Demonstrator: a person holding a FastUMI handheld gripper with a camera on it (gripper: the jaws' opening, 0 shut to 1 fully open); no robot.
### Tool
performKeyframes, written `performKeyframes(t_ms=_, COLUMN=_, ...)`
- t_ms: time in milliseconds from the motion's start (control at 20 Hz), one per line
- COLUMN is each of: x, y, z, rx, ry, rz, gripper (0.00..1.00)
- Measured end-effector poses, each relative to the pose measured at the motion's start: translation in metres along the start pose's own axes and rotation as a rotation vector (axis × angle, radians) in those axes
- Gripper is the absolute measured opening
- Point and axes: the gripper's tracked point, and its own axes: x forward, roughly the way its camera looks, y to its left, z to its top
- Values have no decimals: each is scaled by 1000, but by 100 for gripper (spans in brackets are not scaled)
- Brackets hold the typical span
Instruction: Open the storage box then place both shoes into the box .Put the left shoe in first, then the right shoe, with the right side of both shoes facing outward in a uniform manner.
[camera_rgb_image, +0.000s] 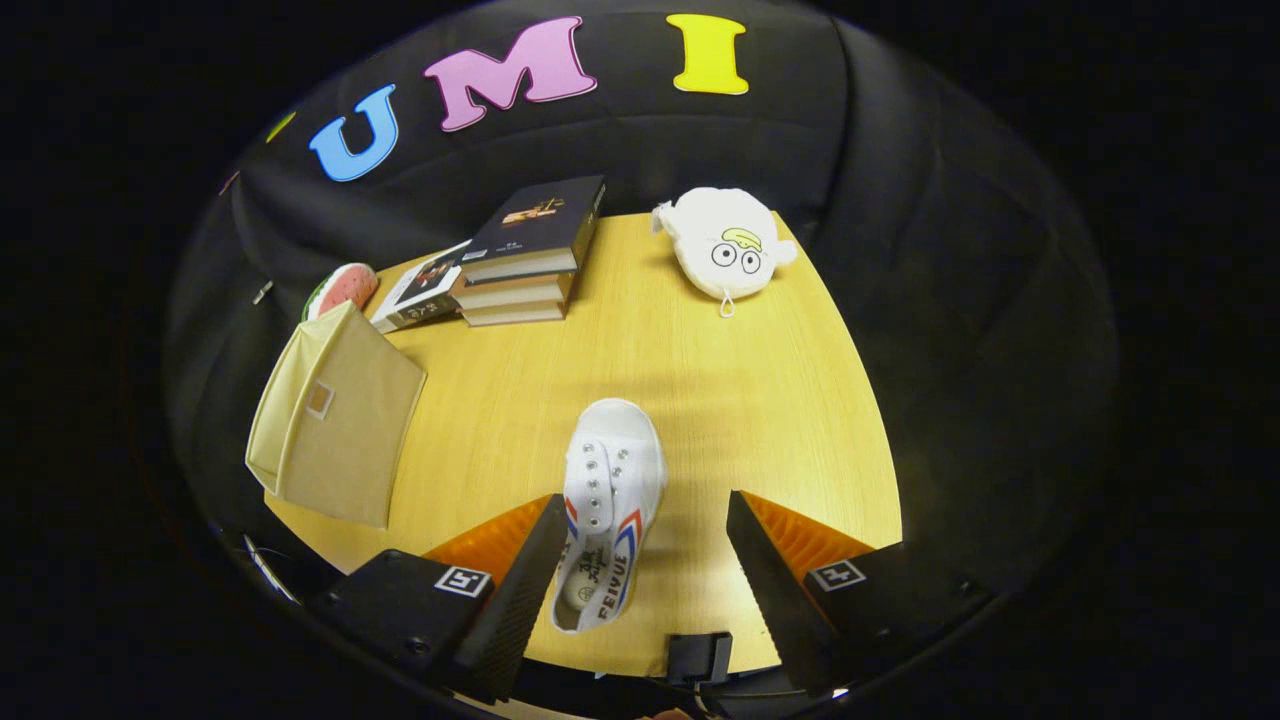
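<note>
In the gripper view, the gripper (640, 545) hangs over the near part of a round wooden table (700, 400) with its fingers spread wide apart. A white shoe (608, 500) lies on the table in the gap between them, toe pointing away and heel toward the camera, tilted slightly so its opening and inner label face up. It sits closer to the left finger (520, 580), whose inner edge overlaps its side; whether that finger actually touches the shoe cannot be told. The right finger (765, 570) stands clear of the shoe, with bare wood between them, so nothing is pinched.

Taking the shoe as the landmark, the box (335, 420) stands to its left, near the table's edge. It is a beige fabric box with a small label window on the side that faces up, and it looks tilted or collapsed; whether it is open cannot be told. Beyond the shoe and somewhat left lies a stack of books (525, 255), a dark cover on top, with another book (420, 290) leaning beside the stack on its left. Further left of those, beyond the box, is a watermelon-slice toy (342, 288). Beyond the shoe and slightly right, at the far edge of the table, rests a white pouch (727, 248) with cartoon eyes.
</note>
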Motion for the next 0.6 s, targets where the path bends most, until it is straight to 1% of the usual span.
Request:
performKeyframes(t_ms=150, x=9, y=-5, z=-14, rx=-48, ry=12, rz=18, gripper=99)
performKeyframes(t_ms=450, x=31, y=11, z=-51, rx=-81, ry=97, rz=84, gripper=99)
performKeyframes(t_ms=600, x=47, y=-1, z=-67, rx=-129, ry=149, rz=41, gripper=99)
